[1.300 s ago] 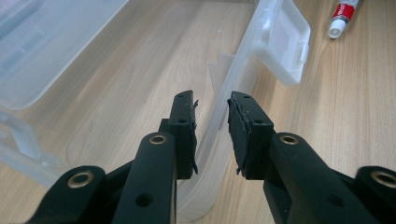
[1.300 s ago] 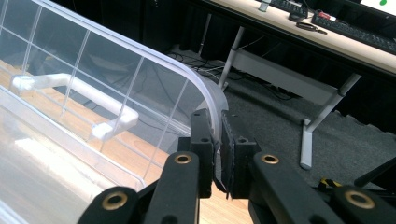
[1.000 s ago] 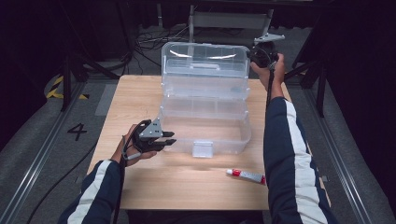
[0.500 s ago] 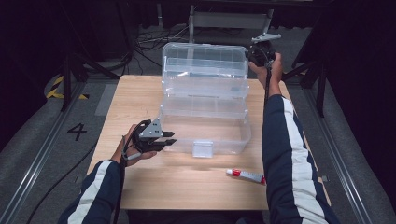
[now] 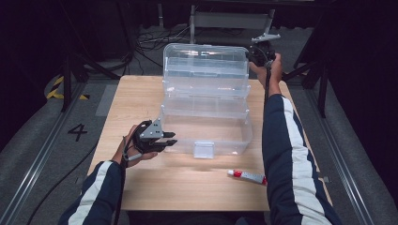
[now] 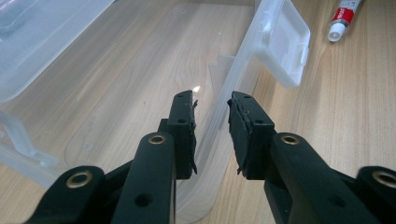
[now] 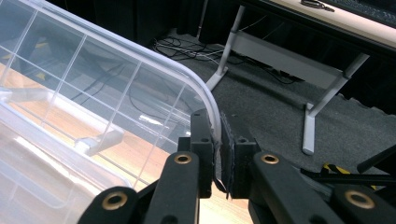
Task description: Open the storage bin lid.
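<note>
So there's a clear plastic storage box (image 5: 206,126) sitting mid-worktop (image 5: 141,98), lid (image 5: 205,65) swung up and standing open at the 12 o'clock side.

The right hand-held gripper (image 5: 259,50) is up at the lid's top corner, around 1 o'clock from the box. In the right gripper view its pads are squeezed together on the lid's curved rim (image 7: 212,116), so it's pinching the lid (image 7: 93,84) there.

The left hand-held gripper (image 5: 166,139) is at the box's near-left corner, roughly 8 o'clock from the box's middle. In the left gripper view the jaws straddle the box's front wall (image 6: 219,126), one pad inside the tub and one outside. There's a visible gap either side of the wall, so they look parted, not clamped.

The front latch (image 6: 285,44) of the box hangs on the near wall. A small white tube with a red band (image 5: 247,176) lies on the worktop at about 5 o'clock from the box, well apart from both grippers.
</note>
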Demonstrator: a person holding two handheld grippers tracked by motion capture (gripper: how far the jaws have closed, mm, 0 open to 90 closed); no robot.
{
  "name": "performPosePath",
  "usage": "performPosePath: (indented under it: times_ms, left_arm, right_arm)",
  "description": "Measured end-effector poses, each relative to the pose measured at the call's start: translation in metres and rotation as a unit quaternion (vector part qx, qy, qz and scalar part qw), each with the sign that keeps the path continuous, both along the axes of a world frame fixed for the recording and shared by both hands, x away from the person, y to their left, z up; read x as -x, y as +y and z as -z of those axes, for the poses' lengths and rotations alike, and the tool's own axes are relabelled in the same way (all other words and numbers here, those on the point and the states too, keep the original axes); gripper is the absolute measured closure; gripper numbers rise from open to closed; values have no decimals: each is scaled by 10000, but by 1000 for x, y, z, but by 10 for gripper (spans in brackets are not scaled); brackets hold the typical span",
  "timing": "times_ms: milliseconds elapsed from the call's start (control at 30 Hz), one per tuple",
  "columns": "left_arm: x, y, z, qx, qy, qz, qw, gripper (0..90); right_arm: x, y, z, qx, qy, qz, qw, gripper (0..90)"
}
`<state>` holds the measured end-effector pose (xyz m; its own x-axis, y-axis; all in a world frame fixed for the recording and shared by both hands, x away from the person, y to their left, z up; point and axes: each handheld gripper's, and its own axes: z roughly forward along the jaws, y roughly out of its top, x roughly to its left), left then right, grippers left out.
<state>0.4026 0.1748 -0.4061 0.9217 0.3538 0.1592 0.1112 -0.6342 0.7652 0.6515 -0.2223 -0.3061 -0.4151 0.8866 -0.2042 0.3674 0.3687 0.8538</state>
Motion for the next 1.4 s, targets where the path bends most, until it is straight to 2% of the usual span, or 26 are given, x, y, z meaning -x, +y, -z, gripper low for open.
performPosePath:
  times_ms: [333, 967, 1067, 1100, 1133, 1200, 1300, 1333, 1400]
  left_arm:
    - [0, 0, 0, 18, 10, 8, 10000, 714]
    - [-1, -2, 1, -74, -44, -32, 10000, 685]
    - [-1, -2, 1, -76, -34, -19, 10000, 683]
    - [-2, -2, 2, -53, -20, -5, 10000, 684]
    - [-2, -2, 2, -43, -125, -91, 9999, 682]
    - [-4, -1, 2, 40, -71, -94, 9999, 694]
    - [-5, 1, 2, 121, 9, -41, 9999, 708]
    - [-7, 3, 2, 234, 106, -14, 9997, 712]
    - [-7, 3, 2, 231, 102, -23, 9997, 713]
  right_arm:
    - [-1, 0, 0, -2, 50, 33, 10000, 843]
    - [-4, -4, 3, 69, 226, 93, 9997, 831]
    - [-3, -9, 3, 5, 242, 90, 9997, 860]
    - [-3, -10, 3, 22, 241, 107, 9997, 864]
    - [-2, -11, 3, 50, 274, 111, 9996, 870]
    - [-2, -12, 4, 137, 291, 120, 9994, 863]
    - [0, -14, 4, 61, 278, 93, 9996, 859]
    - [1, -15, 4, 58, 293, 67, 9995, 854]
    - [4, -15, 3, 64, 262, 50, 9996, 847]
